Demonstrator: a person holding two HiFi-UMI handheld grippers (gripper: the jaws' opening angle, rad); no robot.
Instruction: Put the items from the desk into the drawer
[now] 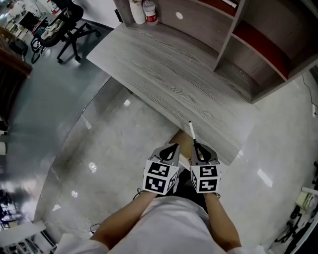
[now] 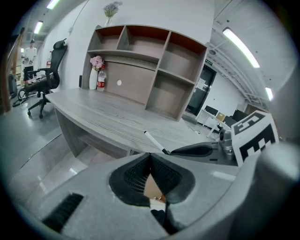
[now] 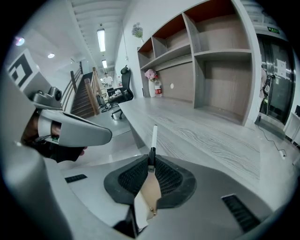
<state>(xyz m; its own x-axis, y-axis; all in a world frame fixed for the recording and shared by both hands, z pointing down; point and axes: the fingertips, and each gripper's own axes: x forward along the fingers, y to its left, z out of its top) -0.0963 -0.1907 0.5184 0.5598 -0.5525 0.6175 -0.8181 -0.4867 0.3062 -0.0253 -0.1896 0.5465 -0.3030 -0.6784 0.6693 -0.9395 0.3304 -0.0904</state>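
My right gripper [image 1: 198,146] is shut on the black end of a white pen [image 1: 192,132]. The pen sticks out forward over the near edge of the grey wooden desk [image 1: 164,74]. In the right gripper view the pen [image 3: 153,135] rises straight from the closed jaw tips [image 3: 151,158]. Just left of it, my left gripper [image 1: 174,147] is shut with nothing between its jaws [image 2: 150,154]. From the left gripper view the pen [image 2: 153,141] and the right gripper [image 2: 197,150] show ahead to the right. A brown patch lies under both grippers; I cannot tell what it is.
A shelf unit [image 1: 258,49] stands along the desk's back. A white bottle, a red-labelled bottle [image 1: 150,12] and a vase of pink flowers [image 2: 96,63] sit at the desk's far left end. A black office chair [image 1: 64,25] stands on the glossy floor to the left.
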